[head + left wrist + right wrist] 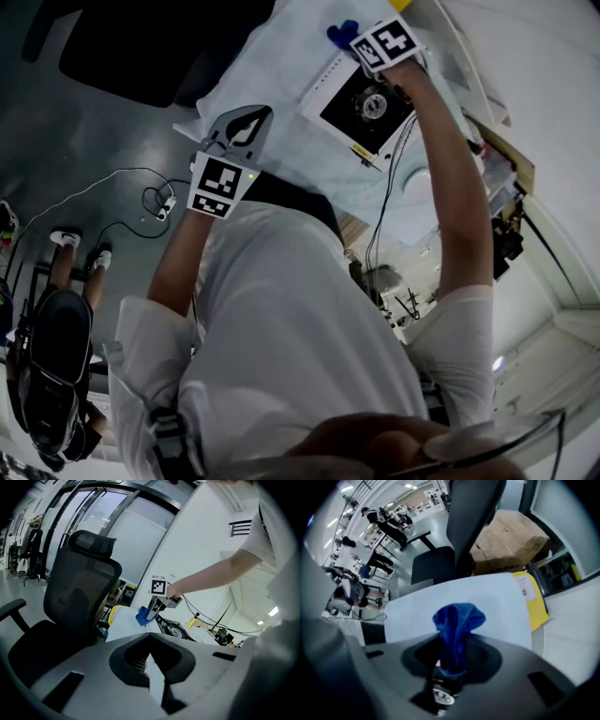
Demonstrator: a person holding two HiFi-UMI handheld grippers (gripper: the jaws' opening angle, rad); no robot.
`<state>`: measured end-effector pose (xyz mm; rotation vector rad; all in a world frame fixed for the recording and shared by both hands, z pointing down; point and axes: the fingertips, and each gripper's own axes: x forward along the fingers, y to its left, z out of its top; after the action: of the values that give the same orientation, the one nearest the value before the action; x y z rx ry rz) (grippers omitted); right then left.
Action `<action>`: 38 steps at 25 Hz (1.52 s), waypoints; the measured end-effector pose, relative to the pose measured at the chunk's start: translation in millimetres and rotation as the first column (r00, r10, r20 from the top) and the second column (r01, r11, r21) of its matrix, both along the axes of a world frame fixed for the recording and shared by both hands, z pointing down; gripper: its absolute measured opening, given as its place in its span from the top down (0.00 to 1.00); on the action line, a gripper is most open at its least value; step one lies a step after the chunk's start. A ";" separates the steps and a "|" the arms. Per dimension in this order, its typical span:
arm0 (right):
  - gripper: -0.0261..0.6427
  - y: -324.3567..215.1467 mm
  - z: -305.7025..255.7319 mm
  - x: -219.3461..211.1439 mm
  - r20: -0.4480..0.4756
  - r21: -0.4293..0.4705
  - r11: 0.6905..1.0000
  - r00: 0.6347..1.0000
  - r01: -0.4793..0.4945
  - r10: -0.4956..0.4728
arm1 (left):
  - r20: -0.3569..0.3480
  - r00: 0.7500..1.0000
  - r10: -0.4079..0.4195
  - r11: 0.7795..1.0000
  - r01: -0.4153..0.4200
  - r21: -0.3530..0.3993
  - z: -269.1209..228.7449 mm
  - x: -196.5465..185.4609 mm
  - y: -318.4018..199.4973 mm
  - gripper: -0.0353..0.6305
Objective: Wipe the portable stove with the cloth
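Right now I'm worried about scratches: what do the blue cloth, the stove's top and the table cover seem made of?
Blue cloth: soft fabric, maybe microfibre; it bunches in limp folds where the right tool pinches it.
Stove top: dark, smooth, likely painted metal or glass; too small to tell.
Table cover: white matt sheet, paper or plastic, lying flat with straight edges.

— Is any writing coming through clearly enough to read?
— None is. A white label (pixel 526 591) is sitting on the yellow sheet (pixel 538 609), its print blurring out. A yellow sticker (pixel 362 150) on the stove (pixel 349 112) is showing too small.
— And the cubes?
— The left marker cube (pixel 217 187) and right marker cube (pixel 386 42) are showing only black-and-white squares.
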<state>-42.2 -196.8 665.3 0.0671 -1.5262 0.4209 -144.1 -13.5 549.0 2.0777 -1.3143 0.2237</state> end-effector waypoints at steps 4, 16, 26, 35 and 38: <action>0.77 9.9 1.3 -1.6 0.011 -0.012 1.000 1.000 -0.006 0.007 | -0.001 1.000 -0.007 1.000 0.007 0.002 0.3 0.8 2.9 0.90; 0.77 38.2 6.5 -4.7 0.022 -0.076 0.996 0.998 -0.049 0.051 | 0.004 1.000 -0.018 1.000 0.018 -0.003 0.0 2.4 11.5 0.90; 0.77 67.9 8.7 -10.0 0.016 -0.143 0.986 0.996 -0.080 0.083 | 0.003 1.000 -0.027 1.000 0.027 -0.002 -0.4 0.1 12.5 0.90; 0.77 95.7 8.7 -11.7 0.004 -0.185 0.977 0.995 -0.101 0.104 | 0.002 1.000 -0.028 1.000 0.028 -0.001 -2.7 1.5 15.1 0.90; 0.77 103.5 9.8 -12.0 0.006 -0.190 0.976 0.994 -0.103 0.106 | 0.003 1.000 -0.026 1.000 0.026 -0.001 -1.4 3.0 16.5 0.90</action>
<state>-54.2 -93.3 675.1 -0.0055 -1.4962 0.6505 -141.1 3.0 547.5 2.0590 -1.3426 0.2159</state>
